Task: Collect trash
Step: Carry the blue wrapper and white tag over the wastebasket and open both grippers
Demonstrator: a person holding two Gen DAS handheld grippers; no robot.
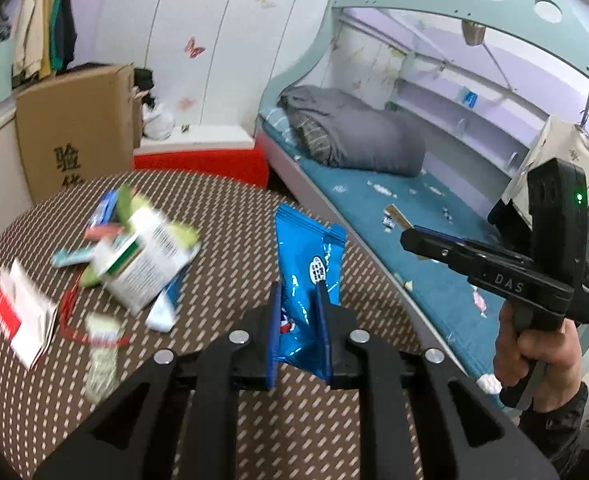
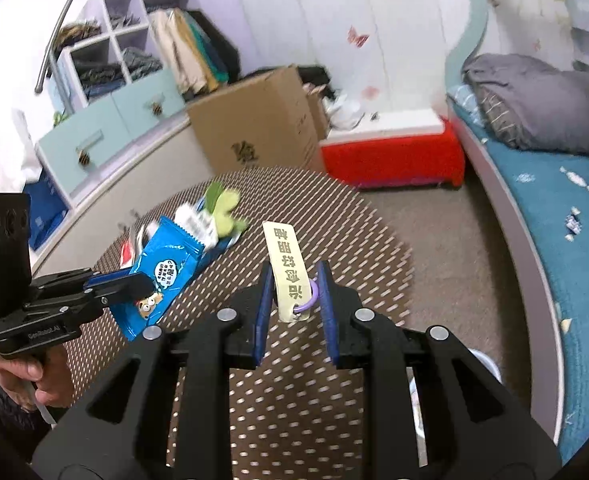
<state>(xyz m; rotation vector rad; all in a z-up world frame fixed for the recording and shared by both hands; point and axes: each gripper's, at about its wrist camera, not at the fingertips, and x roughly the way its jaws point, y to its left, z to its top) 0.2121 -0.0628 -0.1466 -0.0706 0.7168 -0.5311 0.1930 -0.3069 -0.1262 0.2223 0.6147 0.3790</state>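
Gripping a blue snack wrapper [image 1: 308,276] upright between the closed jaws of the left gripper [image 1: 299,288], above the dotted bench [image 1: 222,420]. Pinching a cream tag [image 2: 288,272] with a purple ring in the right gripper [image 2: 294,280], jaws closed on it. Lying farther off on the bench: blurred trash pile [image 1: 134,248]. Standing beyond: cardboard box [image 1: 74,128], contents hidden.
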